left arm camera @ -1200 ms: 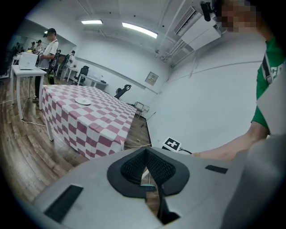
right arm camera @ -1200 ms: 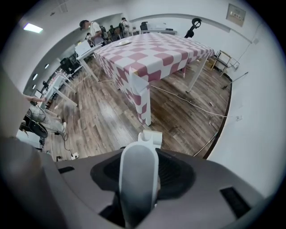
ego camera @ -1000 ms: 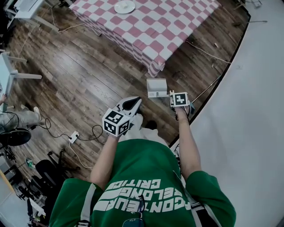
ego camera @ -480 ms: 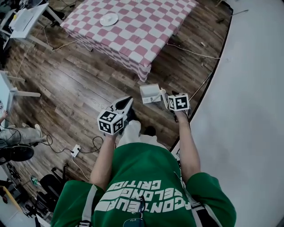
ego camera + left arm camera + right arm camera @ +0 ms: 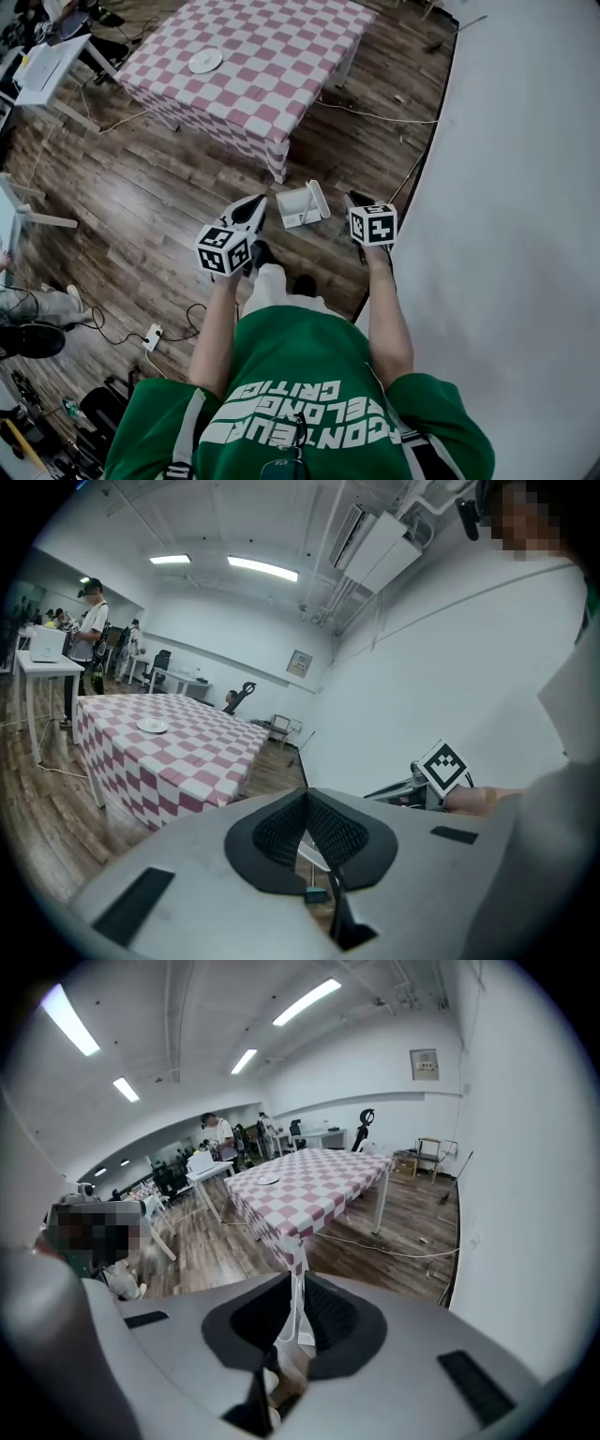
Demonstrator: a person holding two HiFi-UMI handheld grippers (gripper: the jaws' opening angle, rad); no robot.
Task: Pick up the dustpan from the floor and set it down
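Wood floor (image 5: 169, 197), dustpan (image 5: 302, 206) tilted, long axis crosswise

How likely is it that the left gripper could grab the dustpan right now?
Probably yes. The dustpan hangs beside the left gripper, nothing between them. But its jaws are together and would need to open, and the right gripper is closing its jaws on the dustpan's thin white edge.

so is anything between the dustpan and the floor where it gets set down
Nothing visible. The dustpan is over bare wood floor; the checkered table has its corner just beyond it, not underneath.
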